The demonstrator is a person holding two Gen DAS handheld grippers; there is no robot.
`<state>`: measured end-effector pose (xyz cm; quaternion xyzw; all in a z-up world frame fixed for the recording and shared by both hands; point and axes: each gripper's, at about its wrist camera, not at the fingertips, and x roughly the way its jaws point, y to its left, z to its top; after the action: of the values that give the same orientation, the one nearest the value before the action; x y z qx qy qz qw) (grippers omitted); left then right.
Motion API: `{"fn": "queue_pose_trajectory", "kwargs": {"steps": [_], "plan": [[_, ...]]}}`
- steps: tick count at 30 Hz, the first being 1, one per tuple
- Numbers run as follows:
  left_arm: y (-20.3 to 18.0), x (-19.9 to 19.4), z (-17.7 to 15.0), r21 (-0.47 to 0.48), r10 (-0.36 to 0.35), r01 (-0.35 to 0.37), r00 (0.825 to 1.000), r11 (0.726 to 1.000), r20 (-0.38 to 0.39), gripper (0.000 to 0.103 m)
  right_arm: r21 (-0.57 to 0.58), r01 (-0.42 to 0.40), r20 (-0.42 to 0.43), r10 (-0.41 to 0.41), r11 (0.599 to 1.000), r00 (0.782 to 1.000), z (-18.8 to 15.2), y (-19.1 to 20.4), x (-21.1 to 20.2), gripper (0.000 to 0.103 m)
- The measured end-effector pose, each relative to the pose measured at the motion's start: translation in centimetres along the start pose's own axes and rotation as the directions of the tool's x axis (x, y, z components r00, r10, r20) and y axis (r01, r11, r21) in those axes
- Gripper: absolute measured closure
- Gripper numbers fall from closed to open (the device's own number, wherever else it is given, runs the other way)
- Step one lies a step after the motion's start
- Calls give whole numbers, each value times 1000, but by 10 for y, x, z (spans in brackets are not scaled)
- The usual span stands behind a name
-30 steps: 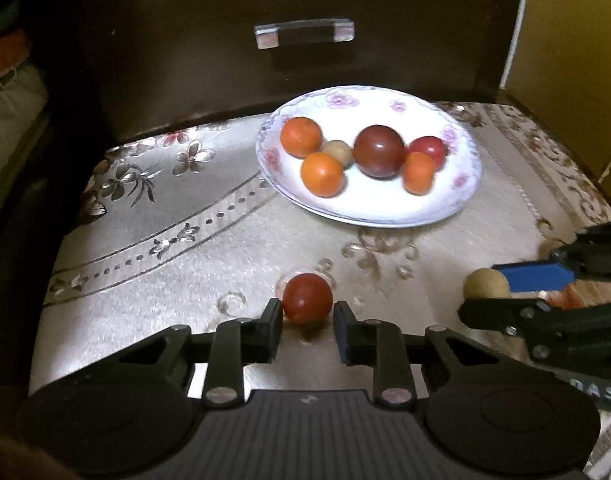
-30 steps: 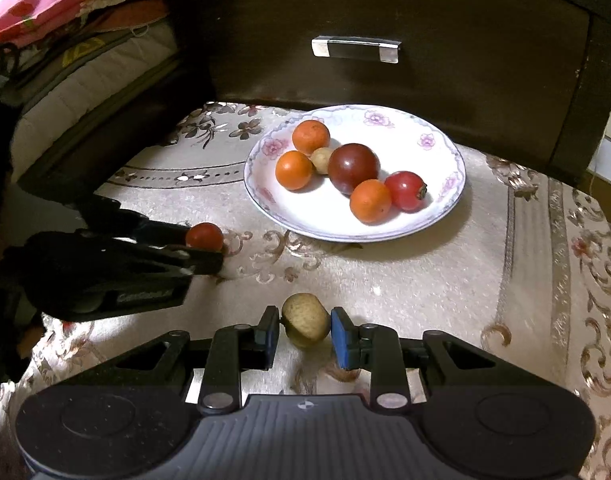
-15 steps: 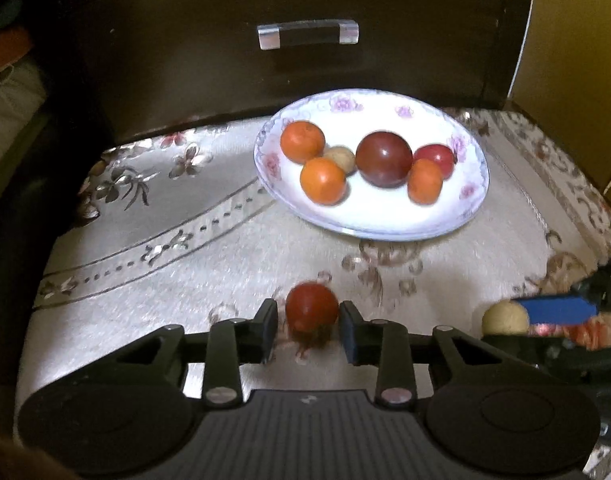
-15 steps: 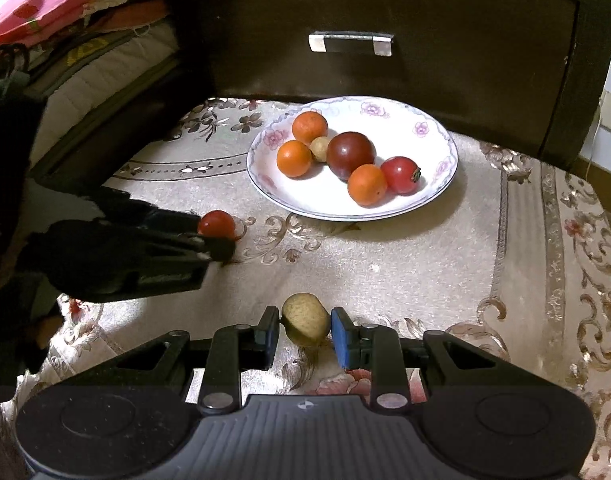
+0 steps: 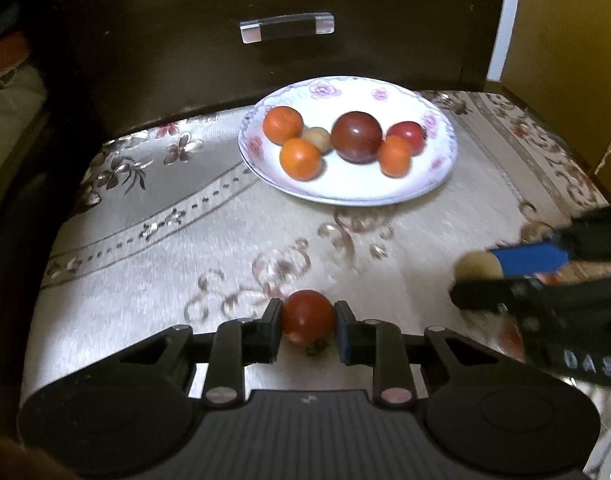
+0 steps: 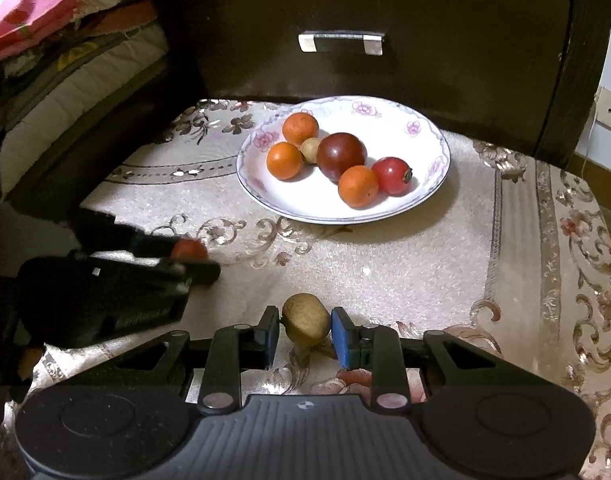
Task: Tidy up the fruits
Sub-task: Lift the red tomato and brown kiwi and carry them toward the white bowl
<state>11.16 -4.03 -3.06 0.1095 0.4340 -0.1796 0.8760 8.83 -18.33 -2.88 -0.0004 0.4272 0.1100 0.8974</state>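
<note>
The left claw [image 5: 308,325] is pinching a small red tomato [image 5: 308,316], 1 black finger pressed to each side of it, low over the embroidered cloth [image 5: 153,264] that covers the worktop. A bit of dry stem shows under the fruit. In the right wrist view that same claw [image 6: 193,258] comes in from the left edge, blurred, with the tomato [image 6: 189,249] peeking red at its tip.

The right claw [image 6: 304,329] is clamped on a small brownish-tan fruit [image 6: 305,319], its blue pads [image 6: 339,336] tight against both sides, also near the cloth. Seen from the left wrist it [image 5: 481,276] reaches in from the right, blurred, with the tan fruit [image 5: 478,269] at its end. White letters on its black body read "DAS"; anything further is cut off. A pale lettered strip on the left claw's body is too smeared to read.

Farther back, well apart from both claws, a white plate [image 6: 425,200] with pink flower prints on its rim sits on the cloth. It holds 6 fruits: 3 orange ones [image 6: 358,186], 1 large dark-red round fruit [image 6: 341,151] in the middle, 1 red tomato [image 6: 391,176] at the right, and 1 small tan fruit [image 6: 310,150] tucked between the oranges and the dark one.

Behind the plate stands a dark wooden drawer front [image 6: 425,40] with a clear bar handle [image 6: 340,43]. Folded bedding [image 6: 65,40] is stacked off to the left.
</note>
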Motion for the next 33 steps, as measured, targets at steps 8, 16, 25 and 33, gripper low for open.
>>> {"fn": "queue_pose_trajectory", "kwargs": {"steps": [8,16,25,33], "plan": [[-16,-32,-12,1,-11,11,1000,1000,16,70,-14,9,28,-9,1000,1000,-3,11,-19,78],[-27,-50,-14,7,-9,9,999,1000,40,70,-15,39,39,-39,999,998,-14,18,-38,78],[-29,-59,-13,13,0,0,998,1000,57,70,-13,67,55,-66,998,996,-16,23,-49,77],[-30,-61,-10,29,8,-10,998,1000,65,70,-17,80,63,-79,997,995,-14,24,-49,77]]}}
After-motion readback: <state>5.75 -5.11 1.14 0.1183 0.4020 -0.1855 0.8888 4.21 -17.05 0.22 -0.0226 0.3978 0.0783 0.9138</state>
